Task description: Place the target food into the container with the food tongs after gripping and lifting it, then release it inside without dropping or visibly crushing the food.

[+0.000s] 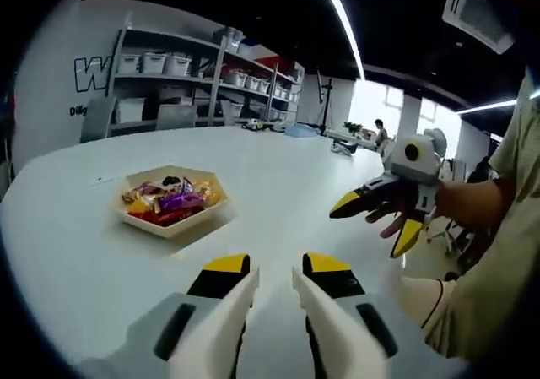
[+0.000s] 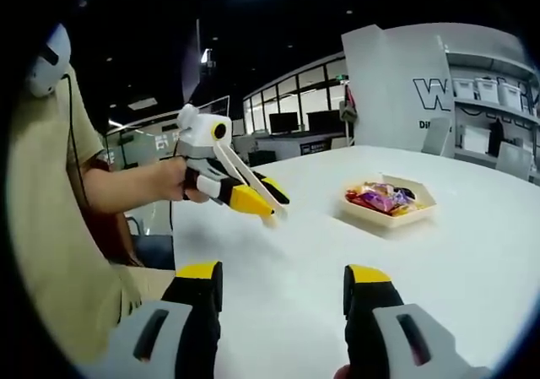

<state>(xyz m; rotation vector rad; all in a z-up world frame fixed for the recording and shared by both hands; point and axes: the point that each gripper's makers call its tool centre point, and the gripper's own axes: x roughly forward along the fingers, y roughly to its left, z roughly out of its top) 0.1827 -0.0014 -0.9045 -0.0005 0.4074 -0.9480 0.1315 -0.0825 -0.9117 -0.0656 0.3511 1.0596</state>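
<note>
A cream six-sided tray (image 1: 169,230) (image 2: 390,219) stands on the white table and holds wrapped sweets (image 1: 173,200) (image 2: 380,198) in purple, red and yellow. My left gripper (image 1: 276,266) (image 2: 263,195) is low over the table, short of the tray, its jaws closed on the two white arms of the food tongs (image 1: 232,311) (image 2: 245,172), whose tips stand a little apart with nothing between them. In a hand off to the side and away from the tray, my right gripper (image 1: 375,220) (image 2: 283,274) is open and holds nothing.
The person's torso and arm (image 1: 498,227) (image 2: 51,227) stand at the table's edge. Shelves with white bins (image 1: 169,62) (image 2: 498,88) and grey chairs (image 1: 97,117) line the far wall. Bare white tabletop (image 1: 278,176) (image 2: 456,269) surrounds the tray.
</note>
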